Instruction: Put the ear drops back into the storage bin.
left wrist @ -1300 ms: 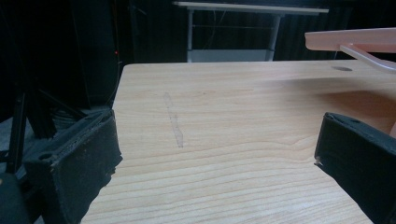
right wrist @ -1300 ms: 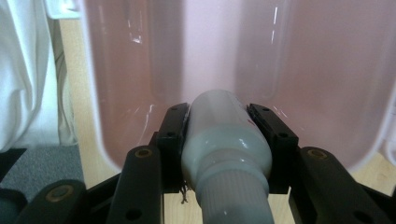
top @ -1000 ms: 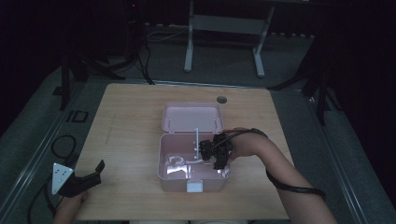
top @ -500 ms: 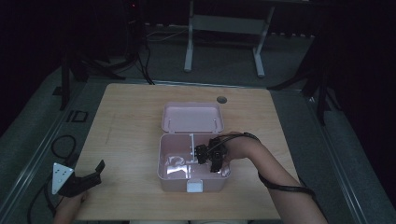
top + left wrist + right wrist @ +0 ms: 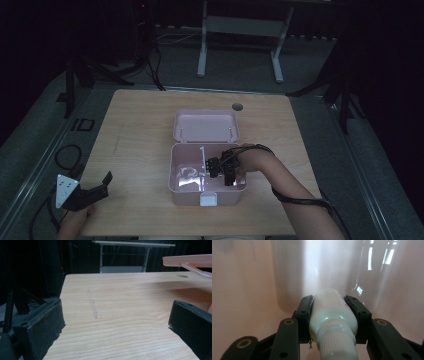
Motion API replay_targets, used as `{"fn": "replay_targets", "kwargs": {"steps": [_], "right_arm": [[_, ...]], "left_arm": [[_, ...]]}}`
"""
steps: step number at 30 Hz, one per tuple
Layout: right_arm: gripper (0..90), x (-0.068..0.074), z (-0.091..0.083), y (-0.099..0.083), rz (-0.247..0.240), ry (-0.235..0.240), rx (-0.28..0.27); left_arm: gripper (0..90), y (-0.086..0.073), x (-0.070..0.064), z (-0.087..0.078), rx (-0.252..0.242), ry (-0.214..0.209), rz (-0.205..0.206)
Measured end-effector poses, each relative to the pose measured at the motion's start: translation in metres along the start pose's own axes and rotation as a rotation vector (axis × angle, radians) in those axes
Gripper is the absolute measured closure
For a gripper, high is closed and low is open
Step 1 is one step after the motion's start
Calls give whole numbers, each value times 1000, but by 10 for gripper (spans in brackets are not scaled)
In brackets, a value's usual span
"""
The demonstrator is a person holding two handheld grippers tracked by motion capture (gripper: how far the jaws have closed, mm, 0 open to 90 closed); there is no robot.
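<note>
Left gripper [image 5: 95,187]: at the near left corner of the worktop [image 5: 140,130], held low by a hand at the bottom edge; grey three-cornered plate on top, cable trailing off the left side. Jaws released and spread wide, nothing between them; in the left gripper view they frame bare wood grain.

Right forearm [image 5: 295,192]: enters from the lower right and runs diagonally up and left, a black cable looped about it, wrist bent over the right rim of the box.

Right gripper [image 5: 222,167]: reached down inside the box, pointing left. Jaws clenched on a white tube [image 5: 332,312], gripping its body just past the ribbed cap, cap end toward the camera in the right gripper view, far end close to the pale pink inner wall.

Pink box [image 5: 175,172]: open, at the middle of the worktop toward the near edge, white latch on the front wall. Glossy reflections show on its floor left of the gripper.

Lid [image 5: 205,125]: hinged back, lying open behind the box.

Round hole [image 5: 237,106]: in the worktop, beyond the lid, near the far edge.

Metal frame legs [image 5: 240,45]: on the dark floor beyond the worktop.
</note>
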State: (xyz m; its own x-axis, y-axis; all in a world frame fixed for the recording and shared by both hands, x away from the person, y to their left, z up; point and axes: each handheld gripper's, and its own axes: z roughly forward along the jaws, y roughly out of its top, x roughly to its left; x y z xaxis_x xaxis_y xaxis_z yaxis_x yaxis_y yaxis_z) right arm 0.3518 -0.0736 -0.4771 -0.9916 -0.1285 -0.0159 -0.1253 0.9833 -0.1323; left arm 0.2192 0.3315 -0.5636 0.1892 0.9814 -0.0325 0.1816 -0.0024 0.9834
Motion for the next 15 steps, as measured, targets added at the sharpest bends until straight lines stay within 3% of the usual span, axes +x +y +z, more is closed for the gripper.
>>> {"fn": "replay_targets", "kwargs": {"steps": [2, 15], "right_arm": [[592, 0, 2, 1, -6, -16, 11], [592, -1, 13, 5, -6, 34, 43]], "left_arm": [[4, 0, 0, 0, 0, -1, 0], [4, 0, 0, 0, -1, -2, 2]]}}
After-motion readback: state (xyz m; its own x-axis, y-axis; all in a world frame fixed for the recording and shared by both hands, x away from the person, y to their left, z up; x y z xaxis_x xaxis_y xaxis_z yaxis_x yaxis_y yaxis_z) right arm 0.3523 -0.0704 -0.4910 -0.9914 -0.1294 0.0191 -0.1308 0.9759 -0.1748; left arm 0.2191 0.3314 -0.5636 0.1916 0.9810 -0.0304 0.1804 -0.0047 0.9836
